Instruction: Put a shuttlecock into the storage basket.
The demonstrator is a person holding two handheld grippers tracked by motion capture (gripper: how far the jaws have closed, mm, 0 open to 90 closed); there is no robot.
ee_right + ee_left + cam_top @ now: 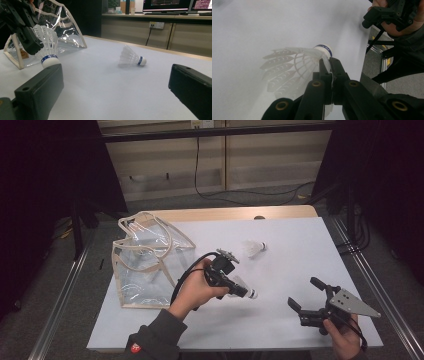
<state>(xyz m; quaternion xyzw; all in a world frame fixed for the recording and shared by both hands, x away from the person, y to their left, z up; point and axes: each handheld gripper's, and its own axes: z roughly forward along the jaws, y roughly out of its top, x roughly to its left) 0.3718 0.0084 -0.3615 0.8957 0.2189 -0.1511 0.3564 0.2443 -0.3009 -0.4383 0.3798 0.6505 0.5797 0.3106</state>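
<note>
My left gripper (236, 287) hangs over the middle of the white table top, shut on the feather skirt of a white shuttlecock (246, 291) whose blue-banded cork points right. In the left gripper view the two jaws pinch the skirt's edge just behind the cork (323, 49). A second shuttlecock (255, 248) lies on its side farther back, apart from both grippers. My right gripper (304, 292) rests near the front right with its jaws wide open and nothing between them. From the right gripper view, the loose shuttlecock (131, 58) lies ahead and the held one (48, 51) is at the left.
A clear plastic tote bag (145, 262) with beige trim and handles stands open at the table's left side. The wooden table edge (225, 213) shows at the back. Metal frame rails (60, 295) run along both sides, and cables lie on the floor behind.
</note>
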